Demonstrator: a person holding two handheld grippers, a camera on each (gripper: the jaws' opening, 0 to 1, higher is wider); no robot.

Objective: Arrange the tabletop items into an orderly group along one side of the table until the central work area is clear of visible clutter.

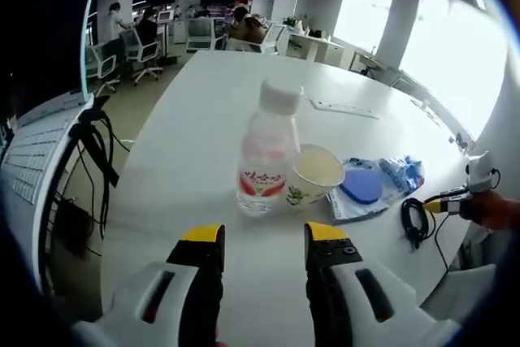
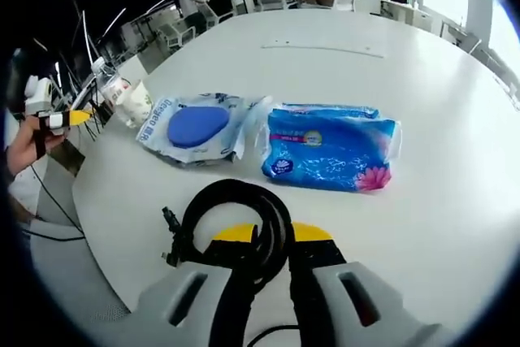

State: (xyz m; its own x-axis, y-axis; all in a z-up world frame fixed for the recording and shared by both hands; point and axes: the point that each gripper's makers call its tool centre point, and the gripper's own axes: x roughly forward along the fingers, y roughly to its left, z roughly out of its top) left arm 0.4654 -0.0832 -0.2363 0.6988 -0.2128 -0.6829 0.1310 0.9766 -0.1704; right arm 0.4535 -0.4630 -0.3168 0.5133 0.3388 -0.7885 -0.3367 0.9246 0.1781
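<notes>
Presently, step in hand: gathering the loose items into one group at the worktop edge; the coiled cable is the item being handled.
Right tool (image 2: 262,237): yellow-tipped jaws narrowed around the coiled black cable (image 2: 236,217), which runs between them; I judge it gripped, with the coil lying on the white worktop (image 2: 366,62).
Left tool (image 1: 266,237): yellow-tipped jaws set wide, holding nothing, hovering just short of the bottle.
Ahead of left tool: clear plastic bottle with white cap and red label (image 1: 266,152), upright, touching or just beside the white paper cup with green print (image 1: 313,175) to its right.
Right of the cup, left view: clear packet holding a round blue pad (image 1: 363,187), and past it the black coil near the worktop edge.
Ahead of right tool: the blue-pad packet to the left, and the blue soft pack of tissues with a pink flower (image 2: 329,148) just beside it, well forward of the coil.
Progress, judged: items already sit near one side; the centre looks bare.
Next move calls for: drawing the coil close beside the tissue pack without snagging its trailing end, then releasing.
</notes>
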